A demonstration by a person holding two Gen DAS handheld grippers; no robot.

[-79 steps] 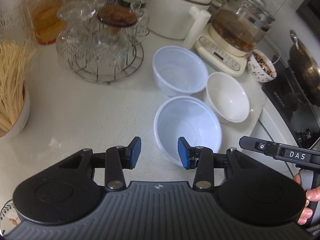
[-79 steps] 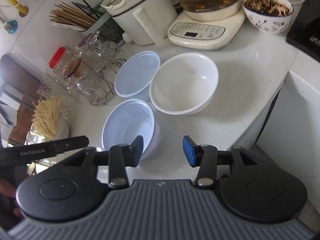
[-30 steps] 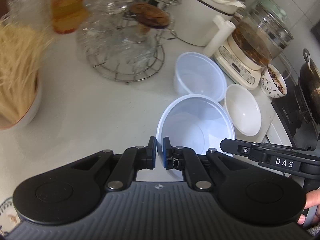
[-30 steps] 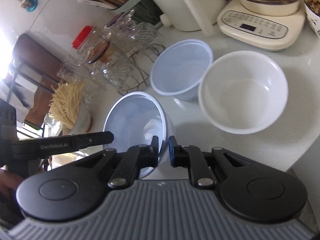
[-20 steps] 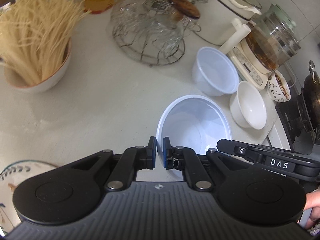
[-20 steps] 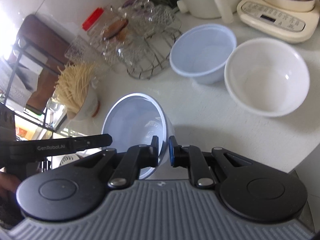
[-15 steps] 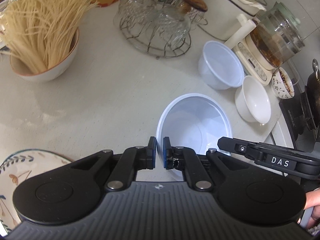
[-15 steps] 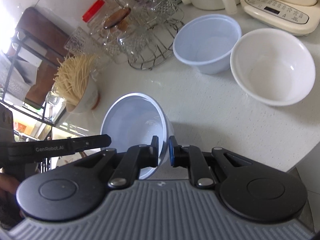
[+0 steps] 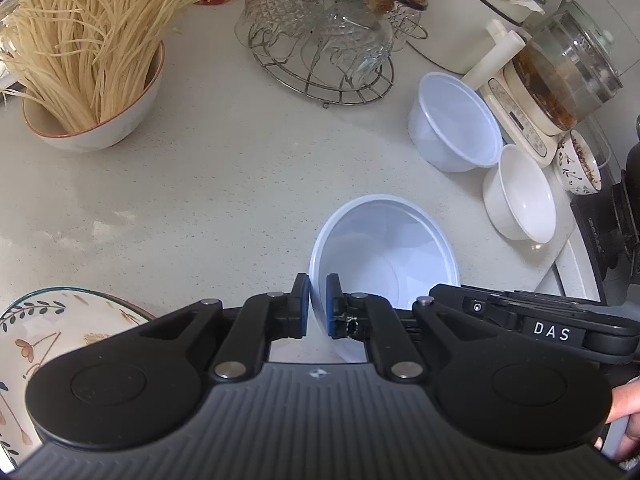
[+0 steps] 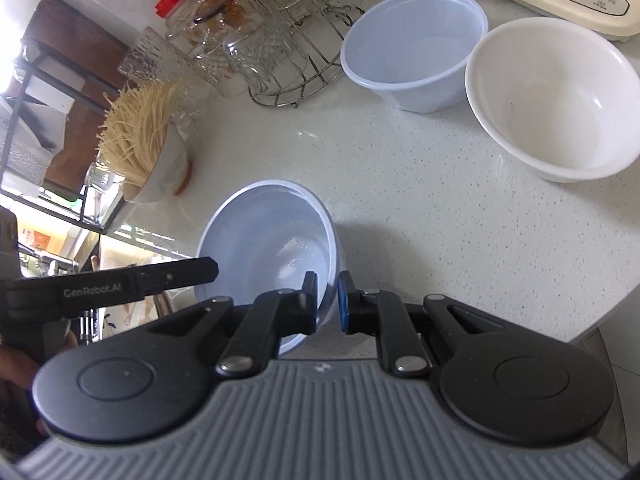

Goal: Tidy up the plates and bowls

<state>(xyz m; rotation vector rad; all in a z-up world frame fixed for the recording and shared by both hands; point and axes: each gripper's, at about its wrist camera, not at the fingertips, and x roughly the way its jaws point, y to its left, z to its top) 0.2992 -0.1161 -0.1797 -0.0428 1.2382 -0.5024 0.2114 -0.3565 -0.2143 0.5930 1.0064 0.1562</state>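
A: How many bowls?
B: Two translucent plastic bowls, one glossy white bowl (image 10: pixel 556 96). The left gripper (image 9: pixel 318 306) and right gripper (image 10: pixel 328 304) both pinch the near plastic bowl (image 9: pixel 384 252) by its thin rim, above the speckled counter (image 9: pixel 208 184).
A: The other?
B: The far plastic bowl (image 9: pixel 454 120) touches the white one. A patterned plate (image 9: pixel 52 332) is cut off.

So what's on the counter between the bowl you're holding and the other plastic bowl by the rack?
Only bare countertop between the held bowl and the other plastic bowl, clearest in the right wrist view.
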